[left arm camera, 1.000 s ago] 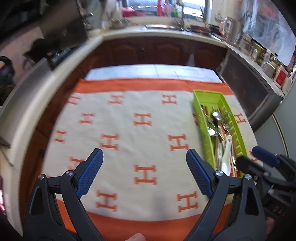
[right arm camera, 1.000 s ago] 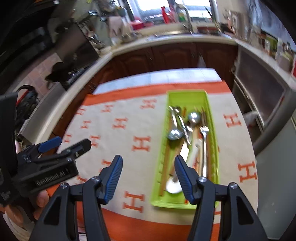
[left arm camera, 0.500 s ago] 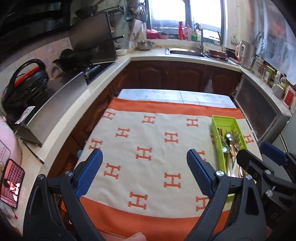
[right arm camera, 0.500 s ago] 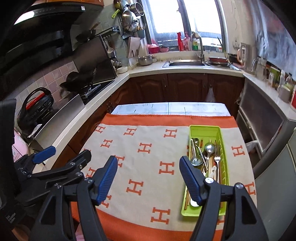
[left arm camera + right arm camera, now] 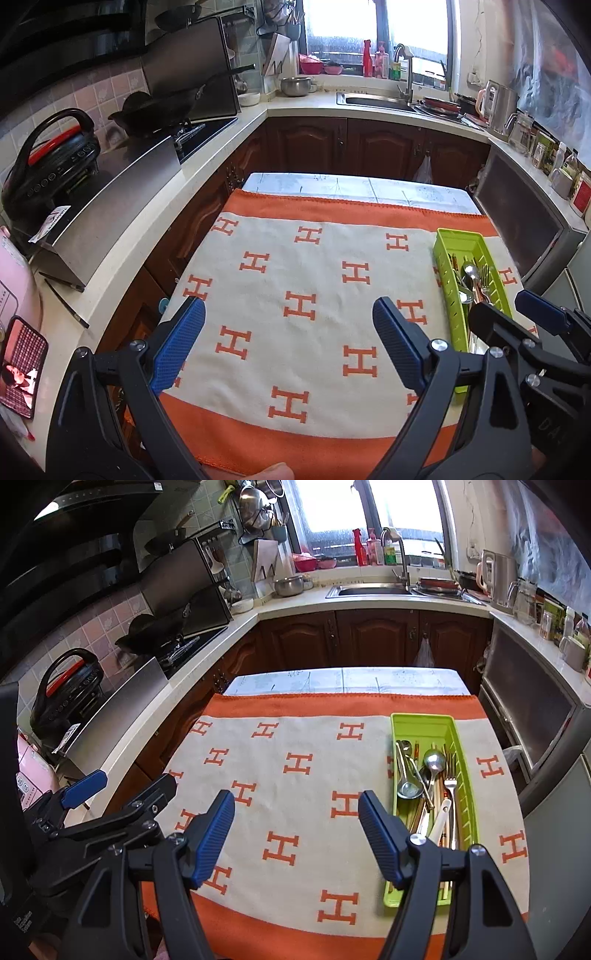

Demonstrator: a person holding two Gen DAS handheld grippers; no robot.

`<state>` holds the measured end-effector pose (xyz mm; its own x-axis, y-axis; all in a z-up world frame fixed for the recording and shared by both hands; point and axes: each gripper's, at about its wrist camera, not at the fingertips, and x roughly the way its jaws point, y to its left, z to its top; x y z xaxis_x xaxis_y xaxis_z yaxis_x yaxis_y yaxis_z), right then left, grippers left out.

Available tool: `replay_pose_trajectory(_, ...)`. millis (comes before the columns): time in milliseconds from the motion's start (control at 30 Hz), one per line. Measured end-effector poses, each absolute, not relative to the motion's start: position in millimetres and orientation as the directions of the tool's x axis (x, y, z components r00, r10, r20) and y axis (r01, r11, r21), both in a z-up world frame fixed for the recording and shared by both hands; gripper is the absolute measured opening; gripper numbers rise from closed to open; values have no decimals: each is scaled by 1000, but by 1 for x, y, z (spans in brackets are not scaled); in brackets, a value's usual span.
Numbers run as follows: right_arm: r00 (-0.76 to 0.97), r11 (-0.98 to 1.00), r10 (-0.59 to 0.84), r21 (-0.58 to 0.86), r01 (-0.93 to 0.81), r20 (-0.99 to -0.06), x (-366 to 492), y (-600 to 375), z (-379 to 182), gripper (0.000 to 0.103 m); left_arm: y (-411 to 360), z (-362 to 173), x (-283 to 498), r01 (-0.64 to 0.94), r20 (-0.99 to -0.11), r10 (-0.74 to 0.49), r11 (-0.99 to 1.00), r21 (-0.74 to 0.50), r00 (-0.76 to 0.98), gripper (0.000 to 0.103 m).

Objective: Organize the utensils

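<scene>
Both grippers, left (image 5: 288, 343) and right (image 5: 295, 834), hang open and empty; I judge the utensils (image 5: 428, 786) all sit in the tray (image 5: 463, 775), nothing left to grasp.

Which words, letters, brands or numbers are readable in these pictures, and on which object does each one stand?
"H": orange letter repeated across the cloth on the table.
"DA": partial white print on the right gripper body, cut off in the left wrist view.
White print on the left gripper body: too blurred.
Tag on the steel box: too small.
</scene>
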<state>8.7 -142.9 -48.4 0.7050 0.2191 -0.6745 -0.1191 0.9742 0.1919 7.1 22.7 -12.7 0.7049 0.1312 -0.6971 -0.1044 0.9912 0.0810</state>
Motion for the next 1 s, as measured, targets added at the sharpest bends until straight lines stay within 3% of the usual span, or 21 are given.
replay_pose_trajectory(1000, 688, 975, 215, 199, -103, -694, 12, -142, -56, 70, 19, -19, 12, -108, -709, 121, 992, 63, 695, 91)
